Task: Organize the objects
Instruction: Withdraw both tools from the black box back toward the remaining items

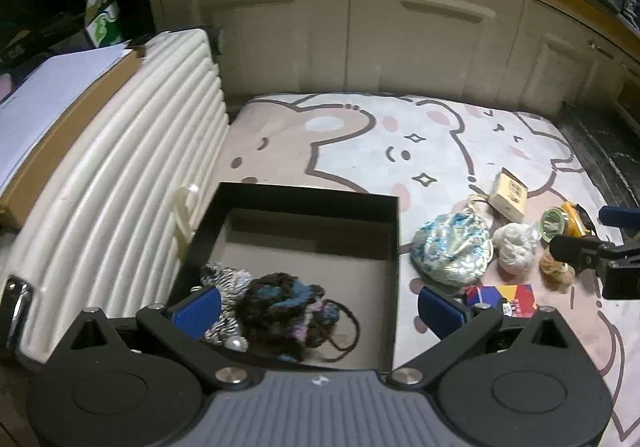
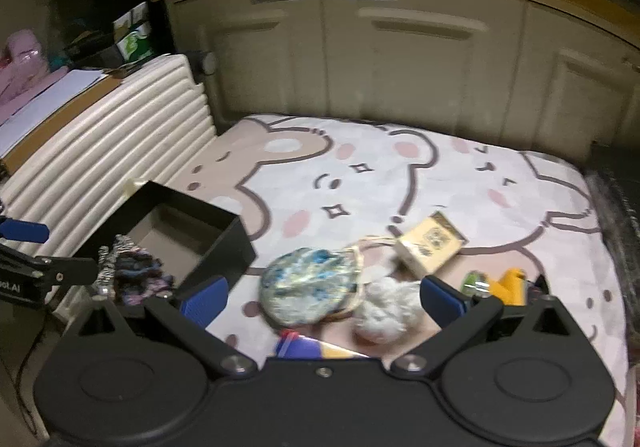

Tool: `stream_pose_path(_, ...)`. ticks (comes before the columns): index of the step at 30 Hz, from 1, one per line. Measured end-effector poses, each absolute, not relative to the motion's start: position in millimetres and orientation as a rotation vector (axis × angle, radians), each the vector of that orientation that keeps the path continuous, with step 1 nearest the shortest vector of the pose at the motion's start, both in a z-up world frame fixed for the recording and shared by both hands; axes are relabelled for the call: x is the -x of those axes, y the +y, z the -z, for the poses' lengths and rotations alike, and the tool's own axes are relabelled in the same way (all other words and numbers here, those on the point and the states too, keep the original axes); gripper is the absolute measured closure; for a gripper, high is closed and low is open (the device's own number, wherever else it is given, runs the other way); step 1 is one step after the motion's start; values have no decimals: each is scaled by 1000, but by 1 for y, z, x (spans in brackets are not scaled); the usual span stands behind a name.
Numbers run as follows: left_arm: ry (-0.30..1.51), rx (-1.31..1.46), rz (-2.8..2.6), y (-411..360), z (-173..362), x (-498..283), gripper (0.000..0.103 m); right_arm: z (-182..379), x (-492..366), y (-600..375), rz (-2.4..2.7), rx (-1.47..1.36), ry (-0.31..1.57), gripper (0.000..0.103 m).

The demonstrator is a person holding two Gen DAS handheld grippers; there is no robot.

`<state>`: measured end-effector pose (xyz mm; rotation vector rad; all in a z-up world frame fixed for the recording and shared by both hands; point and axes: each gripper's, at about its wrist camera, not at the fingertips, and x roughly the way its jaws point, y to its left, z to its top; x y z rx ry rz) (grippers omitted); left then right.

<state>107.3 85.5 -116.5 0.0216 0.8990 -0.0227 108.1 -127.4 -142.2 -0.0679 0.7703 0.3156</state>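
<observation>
- Progress stood at an early stage, judged from the layout: the black box (image 1: pixel 394 247) on the bear-print mat (image 1: pixel 360 143) held only two knitted items, a dark blue-and-pink knit piece (image 1: pixel 280 303) and a black-and-white striped knit piece (image 1: pixel 226 279), both in the box's near corner; the rest of its floor was bare.
- Left gripper (image 1: pixel 318 311) hung over the near edge of the box, fingers spread wide, nothing between them.
- Right gripper (image 2: pixel 322 301) hovered just right of the box over the loose items, fingers likewise apart and empty.
- Outstanding, all on the mat to the right of the box: a blue-patterned pouch (image 2: pixel 308 289) nearest the box; a white fluffy bundle (image 2: pixel 386 313) touching the pouch's far side; a small tan carton (image 2: pixel 430 247) beyond them; a yellow headlamp (image 1: pixel 568 223) farther right; a small brown bottle-like item (image 1: pixel 554 267), too blurred to identify; a red, yellow and blue pack (image 1: pixel 500 297) nearest the cameras.
- Judgement: most of the sorting remained; the pouch or bundle looked the likeliest next pick for the right gripper.
</observation>
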Motion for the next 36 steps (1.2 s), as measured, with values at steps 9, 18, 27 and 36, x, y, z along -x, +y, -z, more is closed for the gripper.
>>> stream_pose_path(9,901,-49,71,60,120,-119,0,147,-108,-165,-225,69,762,0)
stream_pose_path(18,895,-69,137,33,120,-129,0,152,-104,-202,-126,73,747,0)
stream_pose_path(27,839,-100,216,0,117,-135,0,154,-96,-231,-74,74,725,0)
stream_pose_path(36,830,-111,297,-36,123,-140,0,155,-92,-252,-39,37,697,0)
